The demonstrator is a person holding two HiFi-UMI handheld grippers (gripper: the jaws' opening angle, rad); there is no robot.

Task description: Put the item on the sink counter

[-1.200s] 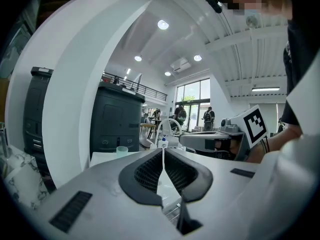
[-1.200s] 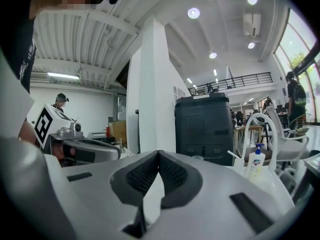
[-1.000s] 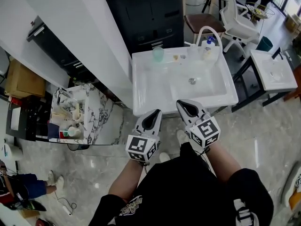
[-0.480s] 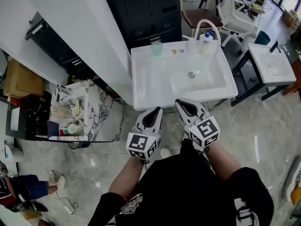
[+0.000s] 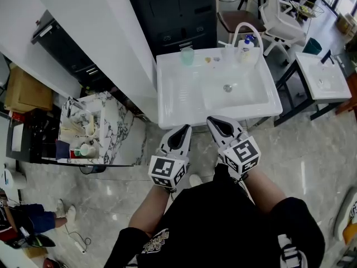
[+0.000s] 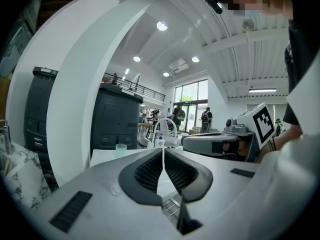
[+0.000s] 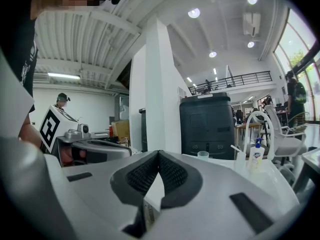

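Note:
A white sink [image 5: 173, 102] with a flat counter rim stands in front of me. At its back edge are a pale green cup [image 5: 187, 55], a soap pump bottle [image 5: 245, 46] and an arched white faucet [image 5: 239, 31]. My left gripper [image 5: 186, 129] and right gripper [image 5: 211, 120] hover side by side just short of the sink's near edge, both shut with nothing between the pads. In the left gripper view the shut jaws [image 6: 163, 149] point at the cup [image 6: 120, 149]. The right gripper view shows shut jaws [image 7: 159, 153], the cup [image 7: 203, 155] and the bottle [image 7: 257, 154].
A black cabinet [image 5: 178, 13] stands behind the sink and a white wall panel [image 5: 106, 32] to its left. A marble-topped stand [image 5: 120, 133] with small items sits low at the left. Chairs [image 5: 240, 20] and a second white basin [image 5: 323, 82] are at the right.
The head view has shifted slightly, so the sink sits a little higher in frame. Both grippers stay shut in nearly the same place.

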